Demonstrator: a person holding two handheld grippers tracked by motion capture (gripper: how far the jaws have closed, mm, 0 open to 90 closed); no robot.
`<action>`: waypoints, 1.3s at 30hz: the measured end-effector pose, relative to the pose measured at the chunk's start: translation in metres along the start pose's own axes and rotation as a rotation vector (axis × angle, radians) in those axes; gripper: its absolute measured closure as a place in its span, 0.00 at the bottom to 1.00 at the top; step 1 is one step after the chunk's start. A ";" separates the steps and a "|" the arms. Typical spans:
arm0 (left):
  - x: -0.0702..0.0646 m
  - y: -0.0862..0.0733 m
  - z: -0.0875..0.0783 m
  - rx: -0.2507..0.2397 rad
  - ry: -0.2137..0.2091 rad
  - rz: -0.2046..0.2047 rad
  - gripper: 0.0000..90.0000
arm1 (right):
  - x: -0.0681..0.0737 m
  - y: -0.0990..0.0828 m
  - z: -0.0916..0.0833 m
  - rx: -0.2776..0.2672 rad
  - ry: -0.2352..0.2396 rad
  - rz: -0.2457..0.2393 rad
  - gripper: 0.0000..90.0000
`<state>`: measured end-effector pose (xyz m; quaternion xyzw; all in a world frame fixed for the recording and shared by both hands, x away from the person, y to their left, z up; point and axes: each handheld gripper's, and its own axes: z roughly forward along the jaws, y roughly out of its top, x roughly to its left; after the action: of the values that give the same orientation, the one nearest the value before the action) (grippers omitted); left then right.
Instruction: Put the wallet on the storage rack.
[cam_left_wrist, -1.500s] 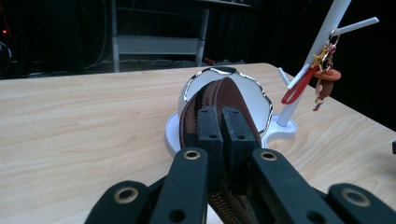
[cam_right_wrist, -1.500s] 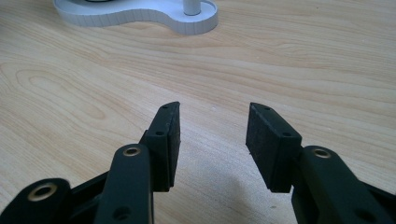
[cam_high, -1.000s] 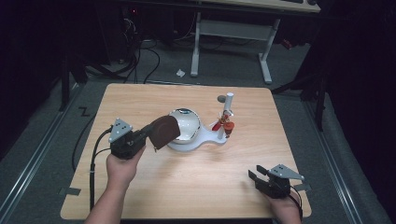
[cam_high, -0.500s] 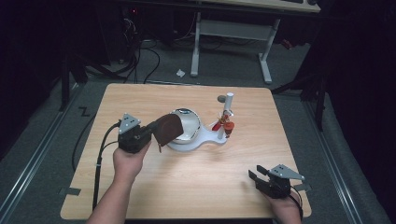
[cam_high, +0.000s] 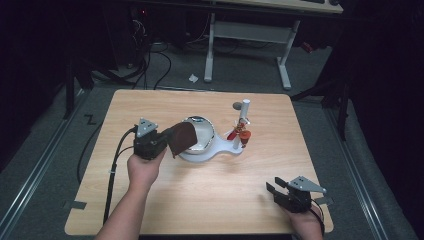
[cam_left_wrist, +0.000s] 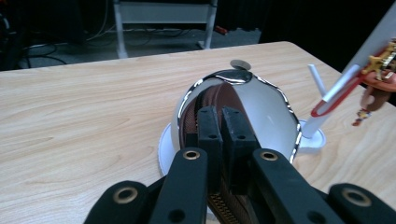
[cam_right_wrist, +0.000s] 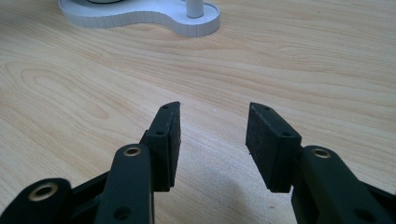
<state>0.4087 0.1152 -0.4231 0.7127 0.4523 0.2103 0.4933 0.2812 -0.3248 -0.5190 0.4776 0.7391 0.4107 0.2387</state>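
Beside pouch (cam_high: 181, 138): mirror (cam_high: 202, 134), post (cam_high: 242, 124)

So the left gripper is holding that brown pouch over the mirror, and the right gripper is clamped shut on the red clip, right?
Not quite. The left gripper does hold the brown pouch at the mirror, but the right gripper holds nothing: the right gripper view shows its fingers apart over bare table, far from the red clip on the stand.

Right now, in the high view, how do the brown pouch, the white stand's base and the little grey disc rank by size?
1. White stand's base, largest.
2. Brown pouch, though it is raised nearer the camera, so this is unsure.
3. Grey disc, clearly smallest.
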 end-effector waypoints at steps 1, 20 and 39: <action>0.000 0.001 0.001 0.002 0.000 -0.003 0.97 | 0.000 0.000 0.000 0.001 0.001 0.000 0.62; -0.011 0.013 0.033 0.035 0.048 0.005 0.97 | -0.001 0.000 -0.001 -0.002 0.002 -0.005 0.62; -0.021 0.017 0.055 0.055 0.110 0.037 0.94 | 0.000 -0.001 -0.002 -0.002 0.009 -0.004 0.62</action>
<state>0.4467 0.0674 -0.4280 0.7215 0.4712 0.2457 0.4440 0.2794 -0.3252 -0.5185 0.4741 0.7407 0.4131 0.2365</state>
